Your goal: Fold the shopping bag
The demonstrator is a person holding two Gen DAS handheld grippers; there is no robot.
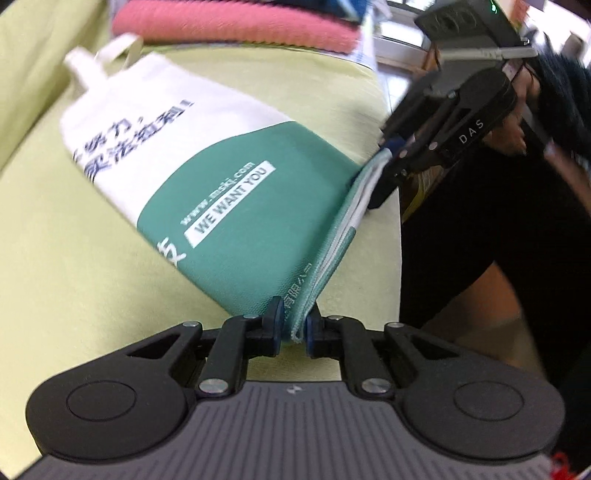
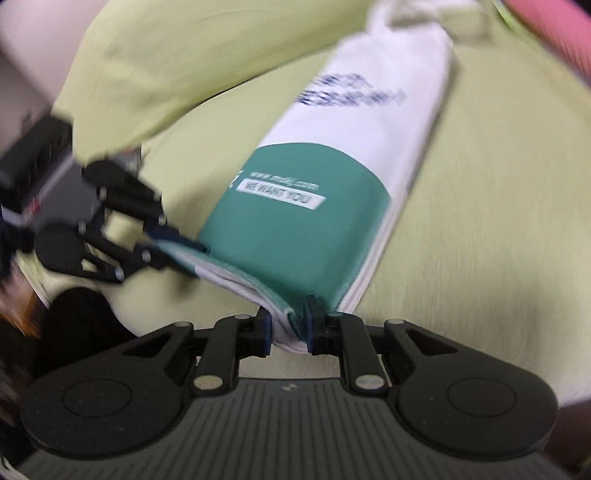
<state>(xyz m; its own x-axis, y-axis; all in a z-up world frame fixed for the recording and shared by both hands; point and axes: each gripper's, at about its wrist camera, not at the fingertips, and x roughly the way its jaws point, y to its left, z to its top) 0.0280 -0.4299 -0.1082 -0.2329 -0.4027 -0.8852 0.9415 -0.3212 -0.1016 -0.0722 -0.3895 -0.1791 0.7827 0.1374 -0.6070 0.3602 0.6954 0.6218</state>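
The shopping bag, white canvas with a green lower panel printed "WE WANT YOU", lies folded into a long narrow strip on the pale green cloth covering the surface. Its handles point toward the far edge, near a pink folded item.

The left gripper is closed tight on one corner of the bag's green bottom edge, layers pinched between both pads. The right gripper is clamped likewise on the opposite bottom corner. The bottom edge is lifted off the cloth near the front edge.
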